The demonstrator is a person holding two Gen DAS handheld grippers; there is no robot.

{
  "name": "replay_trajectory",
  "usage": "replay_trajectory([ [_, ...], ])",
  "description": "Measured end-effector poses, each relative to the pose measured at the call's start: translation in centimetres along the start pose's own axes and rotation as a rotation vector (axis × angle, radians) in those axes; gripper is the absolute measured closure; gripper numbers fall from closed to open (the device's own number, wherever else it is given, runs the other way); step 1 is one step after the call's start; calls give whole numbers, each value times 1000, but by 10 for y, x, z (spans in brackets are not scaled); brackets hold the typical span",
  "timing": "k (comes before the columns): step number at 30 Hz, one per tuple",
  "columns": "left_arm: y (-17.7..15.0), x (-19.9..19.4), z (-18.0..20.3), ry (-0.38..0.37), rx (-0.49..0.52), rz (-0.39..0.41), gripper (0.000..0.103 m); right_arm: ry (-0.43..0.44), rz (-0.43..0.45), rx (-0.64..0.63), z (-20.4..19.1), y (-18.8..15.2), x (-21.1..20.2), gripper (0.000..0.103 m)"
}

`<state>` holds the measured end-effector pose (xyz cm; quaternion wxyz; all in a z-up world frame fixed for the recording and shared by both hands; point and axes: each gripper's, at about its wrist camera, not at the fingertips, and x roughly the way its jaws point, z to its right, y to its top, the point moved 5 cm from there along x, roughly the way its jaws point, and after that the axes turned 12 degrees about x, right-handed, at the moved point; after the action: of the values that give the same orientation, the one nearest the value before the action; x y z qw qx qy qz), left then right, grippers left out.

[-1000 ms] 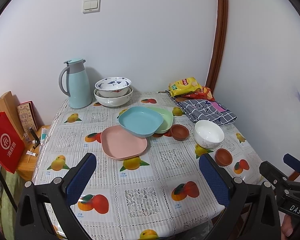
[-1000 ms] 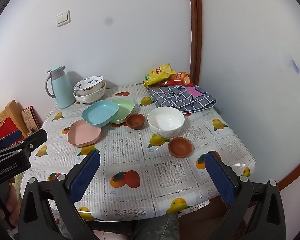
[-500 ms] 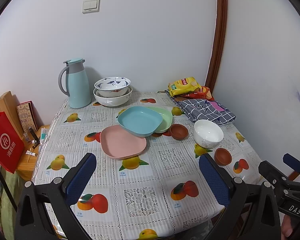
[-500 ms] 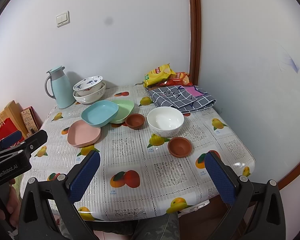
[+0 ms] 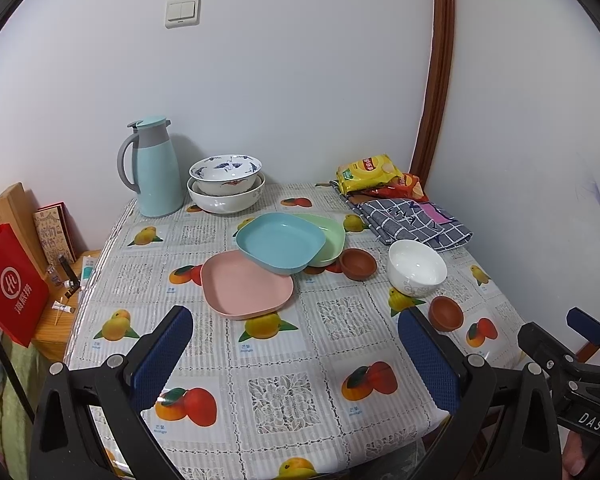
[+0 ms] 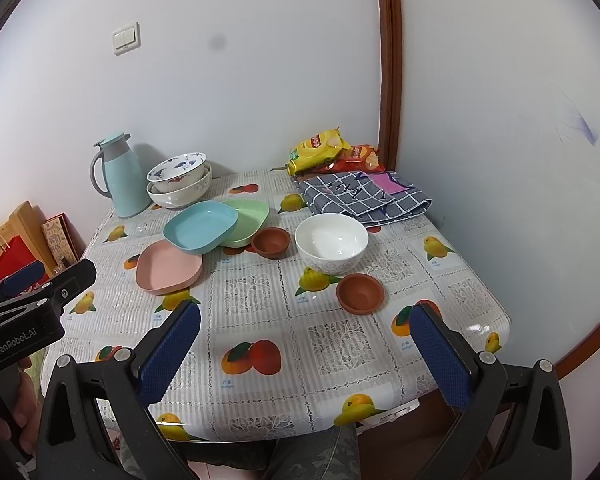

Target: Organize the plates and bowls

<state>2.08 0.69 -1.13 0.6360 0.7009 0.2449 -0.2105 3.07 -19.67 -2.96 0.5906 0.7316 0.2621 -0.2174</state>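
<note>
A pink plate (image 5: pixel 246 290) lies mid-table. A blue plate (image 5: pixel 280 242) leans across it and a green plate (image 5: pixel 332 236). Beside them are a small brown bowl (image 5: pixel 358 264), a white bowl (image 5: pixel 417 268) and a second brown bowl (image 5: pixel 446 312). Two patterned bowls (image 5: pixel 226 184) are stacked at the back. My left gripper (image 5: pixel 296 354) is open and empty over the table's front. My right gripper (image 6: pixel 306 354) is open and empty, near the front edge, short of the brown bowl (image 6: pixel 360 293) and white bowl (image 6: pixel 331 248).
A light blue jug (image 5: pixel 154 168) stands at the back left. Snack bags (image 5: pixel 374 172) and a folded checked cloth (image 5: pixel 412 222) lie at the back right by the wall. A red bag (image 5: pixel 10 288) and a low wooden stand (image 5: pixel 60 332) are left of the table.
Both grippers have barely shifted; the views have drifted very slightly. Nothing on the table has moved.
</note>
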Motion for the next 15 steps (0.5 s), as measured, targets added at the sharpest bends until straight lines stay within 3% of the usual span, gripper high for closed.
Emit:
replay_trajectory([
  [15,8,3,-4,-13,-2,0,0,-1,-1,-8,-8,8,0,0],
])
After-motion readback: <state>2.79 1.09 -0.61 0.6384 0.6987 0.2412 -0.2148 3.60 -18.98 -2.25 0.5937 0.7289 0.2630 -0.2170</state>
